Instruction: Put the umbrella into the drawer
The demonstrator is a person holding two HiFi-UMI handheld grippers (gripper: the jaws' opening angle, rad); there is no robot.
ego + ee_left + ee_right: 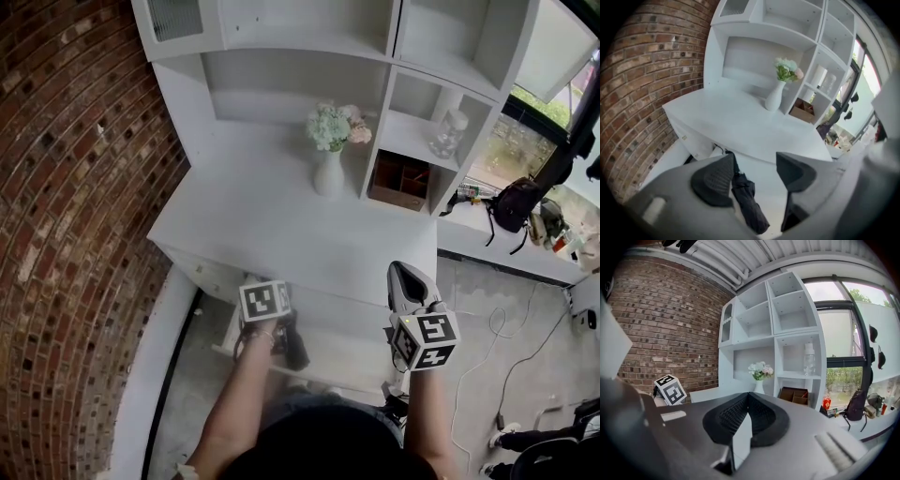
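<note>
A folded black umbrella (294,347) lies in the open white drawer (352,352) under the desk's front edge. My left gripper (266,309) hovers just above the umbrella's far end. In the left gripper view the umbrella (749,206) rests on the drawer floor (761,168) below the open left gripper (754,161), close to its left jaw, and the pads do not clamp it. My right gripper (403,274) is held over the drawer's right side and points up at the desk. In its own view the right gripper (749,401) is shut on nothing.
On the white desk (272,220) stand a white vase of flowers (329,169), a brown wooden box (400,180) and a glass jar (448,134) in shelf cubbies. A brick wall (66,234) runs along the left. A black backpack (514,202) and cables lie to the right.
</note>
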